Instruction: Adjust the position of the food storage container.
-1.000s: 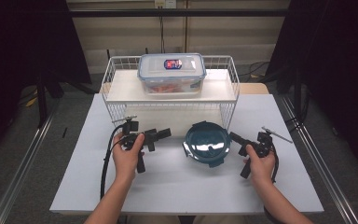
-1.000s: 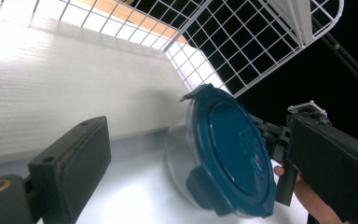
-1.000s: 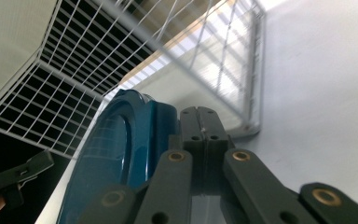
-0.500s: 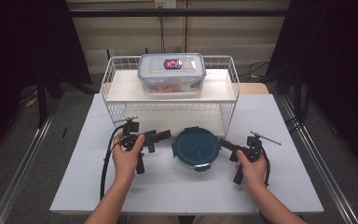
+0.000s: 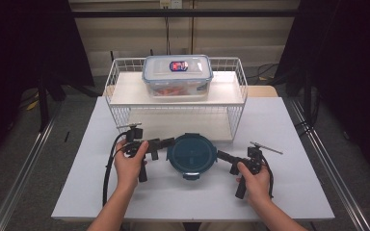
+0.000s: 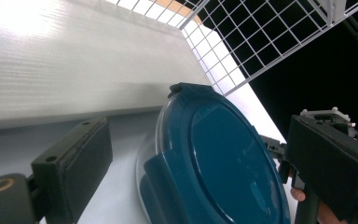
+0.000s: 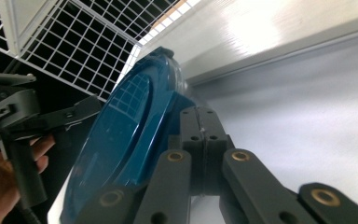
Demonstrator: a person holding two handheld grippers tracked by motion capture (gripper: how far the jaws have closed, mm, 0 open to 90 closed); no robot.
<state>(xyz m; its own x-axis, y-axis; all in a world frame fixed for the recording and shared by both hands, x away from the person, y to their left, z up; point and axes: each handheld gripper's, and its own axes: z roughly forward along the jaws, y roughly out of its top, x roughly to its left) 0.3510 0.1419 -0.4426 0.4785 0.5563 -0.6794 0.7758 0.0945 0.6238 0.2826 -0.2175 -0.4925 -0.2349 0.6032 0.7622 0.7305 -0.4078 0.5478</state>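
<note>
Container with a dark blue round lid sits on the white table, just in front of the wire rack, between my two grippers.

Left gripper, high view: I hold it level at the container's left edge, tips pointing toward the container. In the left gripper view its jaws stand released, one pad at the lower left and the other at the right, with the blue lid in the gap between them; I cannot tell whether either pad touches it.

Right gripper, high view: I hold it level at the container's right edge, tips against or just beside the rim. In the right gripper view its jaws are clenched pad to pad with nothing between them, and the closed tips lie against the container's side.

Rack: two white shelves. On the upper shelf stands a clear box with a blue-edged lid and a small label; reddish contents show through its wall. The lower shelf lies directly behind the container.

Cables trail from both grippers toward the near edge of the table.
</note>
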